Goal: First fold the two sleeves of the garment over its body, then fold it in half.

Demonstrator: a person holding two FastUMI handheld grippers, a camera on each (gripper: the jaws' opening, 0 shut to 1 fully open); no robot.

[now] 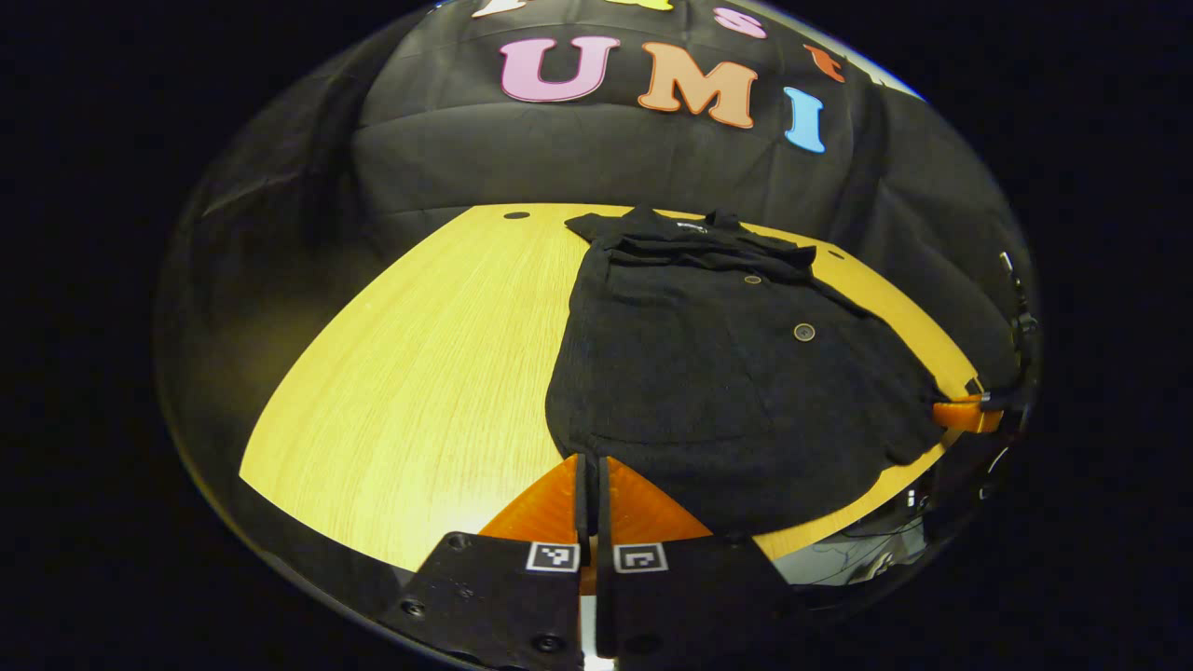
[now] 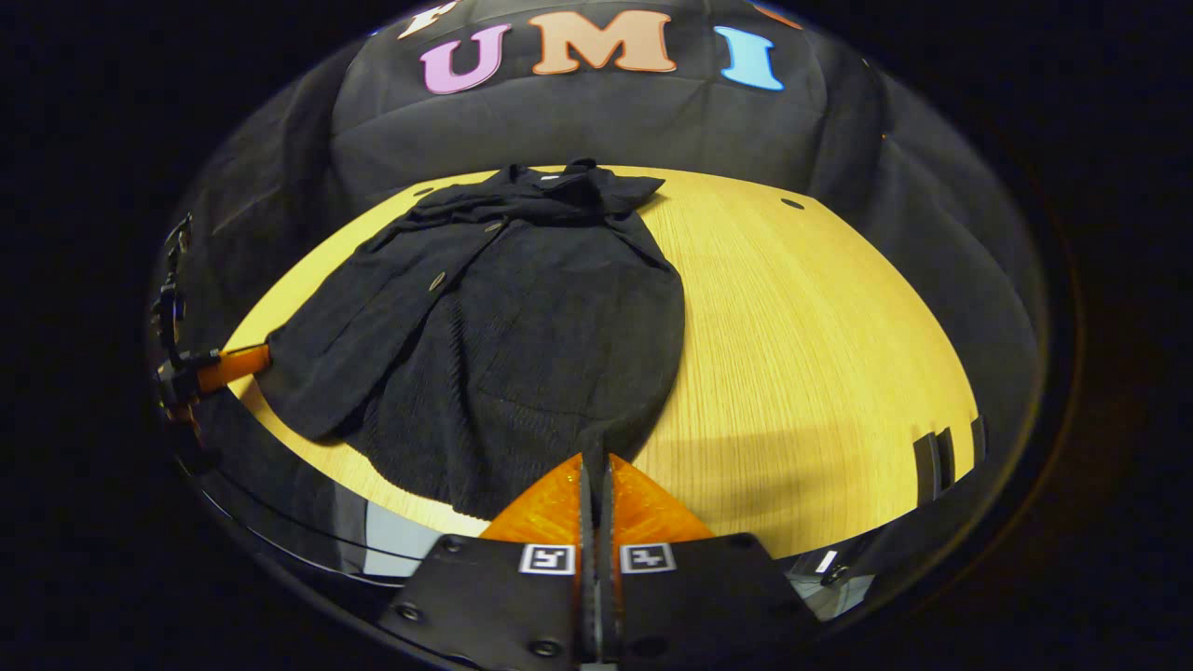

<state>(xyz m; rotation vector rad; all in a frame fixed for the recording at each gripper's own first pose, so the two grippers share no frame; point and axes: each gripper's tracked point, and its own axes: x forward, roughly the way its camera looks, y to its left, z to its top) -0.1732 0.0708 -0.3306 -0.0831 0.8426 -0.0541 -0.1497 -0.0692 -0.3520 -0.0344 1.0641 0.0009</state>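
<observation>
A black buttoned garment (image 1: 727, 373) lies flat on the yellow wooden table (image 1: 419, 373), collar at the far edge and hem toward me. Folded layers of cloth lie over its body. My left gripper (image 1: 591, 463) is shut at the near hem, with the fabric's edge between its fingertips. In the right gripper view the garment (image 2: 522, 335) spreads left of centre, and my right gripper (image 2: 595, 463) is shut on the other near hem corner. The right gripper (image 1: 965, 412) also appears at the garment's far right corner in the left gripper view. The left gripper (image 2: 233, 363) shows at the garment's left edge.
The table (image 2: 802, 354) is bare wood beside the garment. Small dark holes (image 1: 515, 215) (image 2: 792, 203) sit near its far edge. Black cloth walls hang close behind the table. Dark slats (image 2: 941, 461) stand off the table's right rim.
</observation>
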